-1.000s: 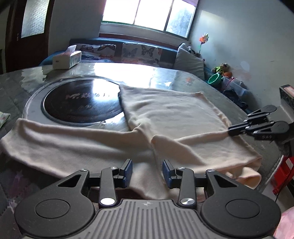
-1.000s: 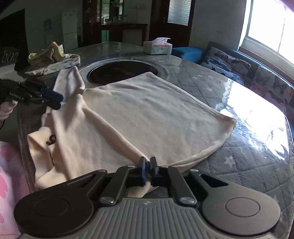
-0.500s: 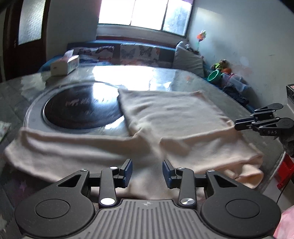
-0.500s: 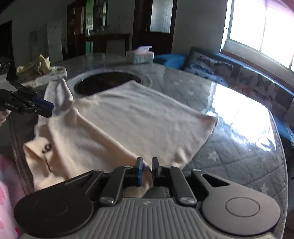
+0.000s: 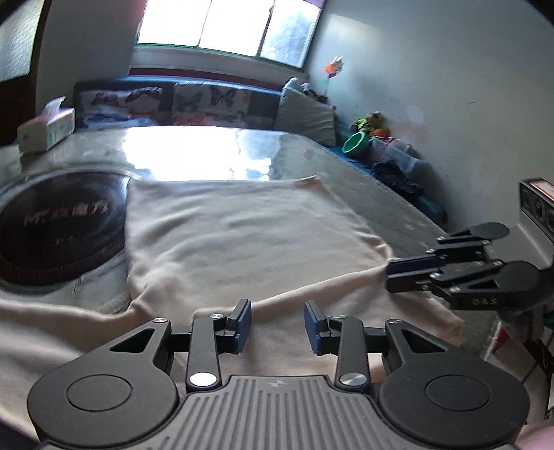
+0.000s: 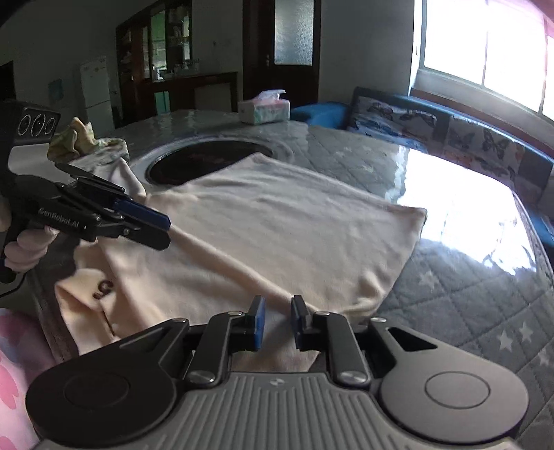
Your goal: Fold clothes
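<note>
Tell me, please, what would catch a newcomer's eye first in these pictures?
The cream garment spread across the quilted grey table, one corner overlapping the dark round inset. Next, both grippers hang open over its near edge: the left gripper and the right gripper. A tissue box sits at the far side.

A grey quilted counter (image 6: 460,294) with white stars carries a round dark inset plate (image 6: 207,159) at its middle. A tissue box (image 6: 265,107) sits at the far edge. On the left lies a crumpled yellow-green cloth (image 6: 83,138). Beyond the counter, a blue sofa with butterfly cushions (image 5: 207,100) runs under the window (image 5: 225,27). A green bowl (image 5: 356,143) rests far right.
</note>
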A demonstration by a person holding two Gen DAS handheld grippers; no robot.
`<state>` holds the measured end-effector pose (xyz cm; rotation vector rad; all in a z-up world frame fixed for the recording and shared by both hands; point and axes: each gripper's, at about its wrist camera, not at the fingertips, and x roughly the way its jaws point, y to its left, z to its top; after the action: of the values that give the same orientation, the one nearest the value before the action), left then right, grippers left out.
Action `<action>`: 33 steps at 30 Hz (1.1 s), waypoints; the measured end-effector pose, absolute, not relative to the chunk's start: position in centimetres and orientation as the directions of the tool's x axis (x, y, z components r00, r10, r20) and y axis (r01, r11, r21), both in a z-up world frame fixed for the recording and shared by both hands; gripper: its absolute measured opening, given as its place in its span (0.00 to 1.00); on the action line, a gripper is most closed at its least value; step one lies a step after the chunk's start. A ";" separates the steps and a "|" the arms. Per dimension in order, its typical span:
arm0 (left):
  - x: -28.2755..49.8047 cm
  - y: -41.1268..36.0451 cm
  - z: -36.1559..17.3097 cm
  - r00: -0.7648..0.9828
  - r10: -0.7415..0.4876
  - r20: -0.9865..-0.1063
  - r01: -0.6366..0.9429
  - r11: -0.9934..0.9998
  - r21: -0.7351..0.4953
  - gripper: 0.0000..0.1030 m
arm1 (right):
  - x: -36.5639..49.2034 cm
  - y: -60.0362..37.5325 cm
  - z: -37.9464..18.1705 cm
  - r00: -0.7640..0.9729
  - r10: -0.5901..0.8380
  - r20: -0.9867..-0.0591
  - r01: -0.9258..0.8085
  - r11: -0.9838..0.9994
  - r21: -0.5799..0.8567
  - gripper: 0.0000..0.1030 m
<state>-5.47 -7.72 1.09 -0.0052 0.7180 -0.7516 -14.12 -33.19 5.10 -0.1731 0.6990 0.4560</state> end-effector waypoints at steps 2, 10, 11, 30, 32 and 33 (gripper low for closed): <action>-5.5 -7.3 1.0 0.512 -0.626 -0.588 0.617 0.744 -0.255 0.34 | -14.3 -33.3 4.9 0.671 0.343 -0.657 -0.457 0.889 -0.002 0.15; -7.9 -7.0 2.4 0.506 -0.654 -0.563 0.659 0.714 -0.237 0.35 | -17.4 -33.5 6.4 0.651 0.371 -0.662 -0.502 0.865 -0.009 0.24; -8.4 -7.1 2.4 0.501 -0.657 -0.563 0.667 0.708 -0.232 0.35 | -18.0 -33.3 6.4 0.649 0.370 -0.665 -0.506 0.862 -0.015 0.24; -10.5 -2.5 2.0 0.579 -0.598 -0.555 0.564 0.785 -0.258 0.46 | -15.2 -29.1 7.3 0.615 0.451 -0.647 -0.578 0.816 0.019 0.31; -10.5 -1.3 2.2 0.607 -0.569 -0.555 0.530 0.810 -0.252 0.47 | -14.2 -27.8 7.3 0.599 0.470 -0.649 -0.604 0.796 0.019 0.31; -10.3 -0.6 2.2 0.621 -0.551 -0.557 0.508 0.825 -0.249 0.47 | -13.7 -27.1 7.3 0.589 0.482 -0.649 -0.620 0.785 0.019 0.31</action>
<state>-10.34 -0.57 2.25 -0.0695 0.6635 -0.6087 -13.69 -27.08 7.28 -0.2180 0.6853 0.6469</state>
